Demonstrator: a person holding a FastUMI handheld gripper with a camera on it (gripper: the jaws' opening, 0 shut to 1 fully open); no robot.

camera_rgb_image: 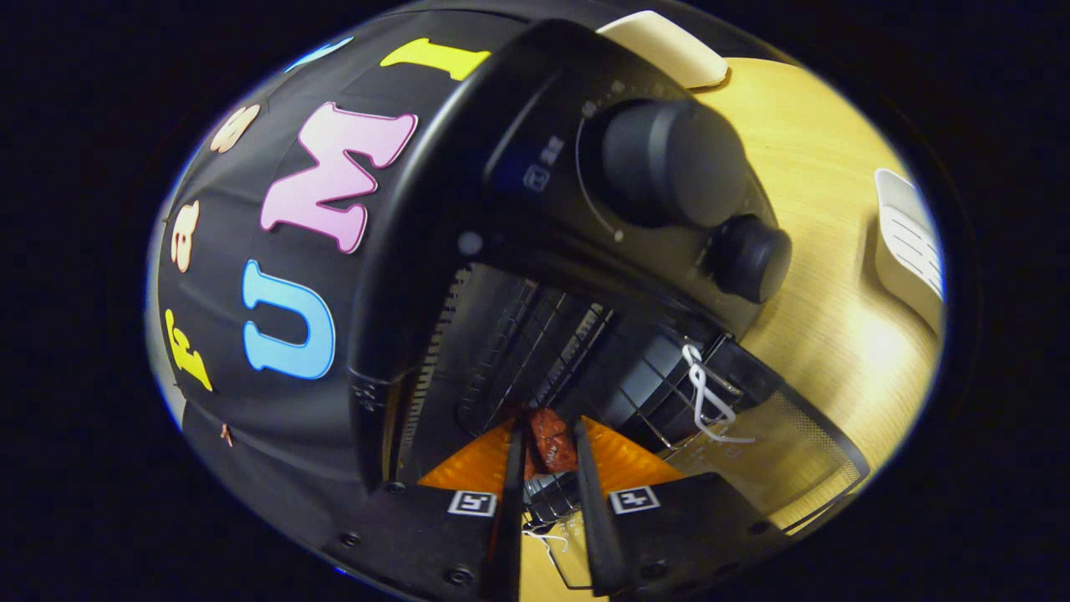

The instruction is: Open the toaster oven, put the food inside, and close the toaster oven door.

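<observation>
The black toaster oven (501,167) stands close ahead, seen tilted, with two round knobs (669,163) on its front panel. Its glass door (777,460) hangs open, a white cord (706,401) tied at the handle. Inside, the wire rack (535,343) shows in the dark cavity. My gripper (547,447) has its orange-backed fingers (512,468) closed tight on a reddish-brown piece of food (552,439), held right at the oven's opening above the door.
The oven sits on a light wooden table (827,276). A white slotted object (907,242) lies beyond the oven's knob side, and a cream-coloured item (669,46) rests behind the oven.
</observation>
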